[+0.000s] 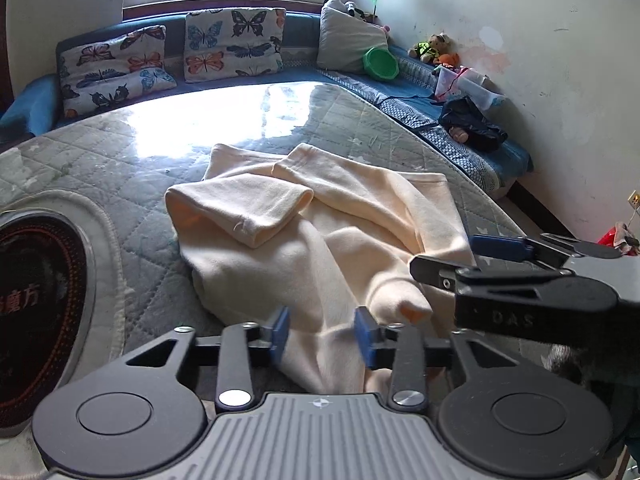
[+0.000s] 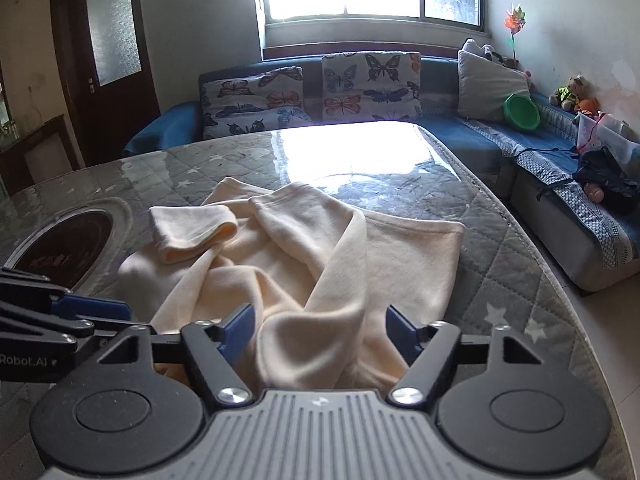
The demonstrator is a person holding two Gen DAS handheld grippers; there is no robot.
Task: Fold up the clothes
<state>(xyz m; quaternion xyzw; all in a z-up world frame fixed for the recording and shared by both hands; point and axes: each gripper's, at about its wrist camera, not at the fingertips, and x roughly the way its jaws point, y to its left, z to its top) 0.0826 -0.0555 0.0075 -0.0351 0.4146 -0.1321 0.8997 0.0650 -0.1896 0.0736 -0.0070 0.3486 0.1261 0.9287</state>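
A rumpled cream garment [image 1: 320, 240] lies on the quilted table [image 1: 120, 152]. The left gripper [image 1: 322, 340] and right gripper [image 2: 320, 334] stand side by side at its near edge; both have jaws apart, straddling cloth folds without pressing them.

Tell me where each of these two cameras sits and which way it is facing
Left wrist: sits on the left gripper, looking forward and down over the cream garment toward the sofa and window; its own open blue-padded fingers show, plus the right gripper at right.
Right wrist: sits on the right gripper, facing the same way, with a door at left; its own open fingers show, plus the left gripper at left.
Shared: garment, quilted table, butterfly cushions, green bowl.
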